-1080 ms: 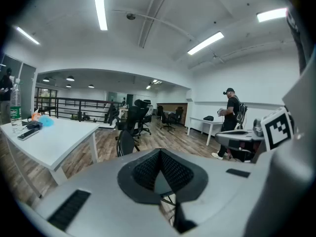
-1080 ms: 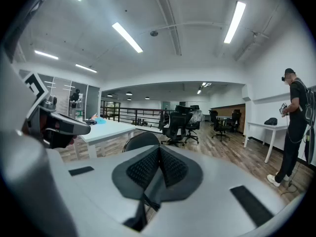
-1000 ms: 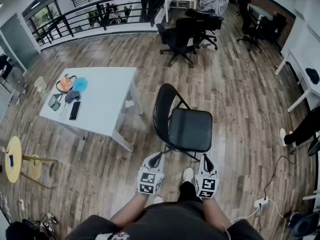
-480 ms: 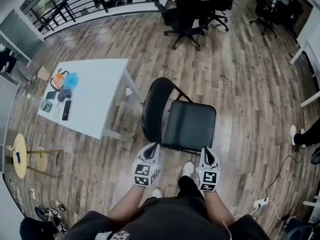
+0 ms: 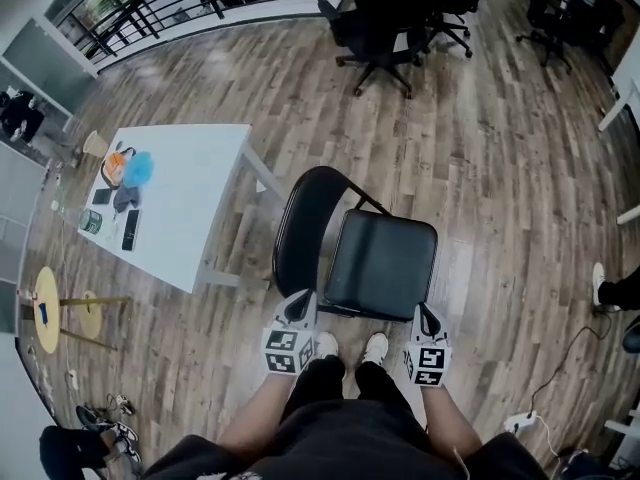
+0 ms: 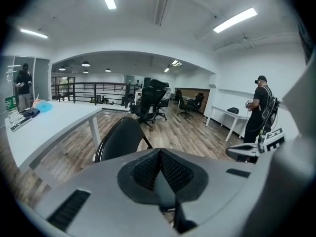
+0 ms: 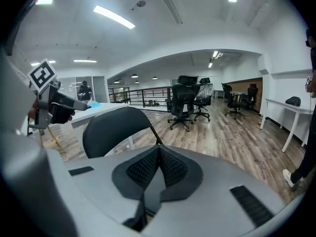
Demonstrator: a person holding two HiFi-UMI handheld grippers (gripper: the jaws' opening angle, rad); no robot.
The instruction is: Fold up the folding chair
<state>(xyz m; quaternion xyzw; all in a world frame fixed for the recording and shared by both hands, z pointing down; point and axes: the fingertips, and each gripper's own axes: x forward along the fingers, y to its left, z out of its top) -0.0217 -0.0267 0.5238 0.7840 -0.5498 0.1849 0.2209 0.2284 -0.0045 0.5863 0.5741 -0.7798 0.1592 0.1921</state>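
The black folding chair stands unfolded on the wood floor, its seat facing me and its rounded backrest on the far left side. My left gripper is shut and empty, with its tip just short of the seat's front left corner. My right gripper is shut too, holds nothing and sits by the front right corner. The left gripper view shows the backrest beyond the closed left gripper. In the right gripper view the backrest rises above the closed right gripper.
A white table with a phone, a cup and bags stands left of the chair. Black office chairs are further back. A yellow round stool is at the left, a power strip with cable at the lower right. A person stands at the right.
Both grippers have come forward and down towards the chair's front edge and spread a little wider apart. My feet have stepped up close to the seat. Both stay shut.
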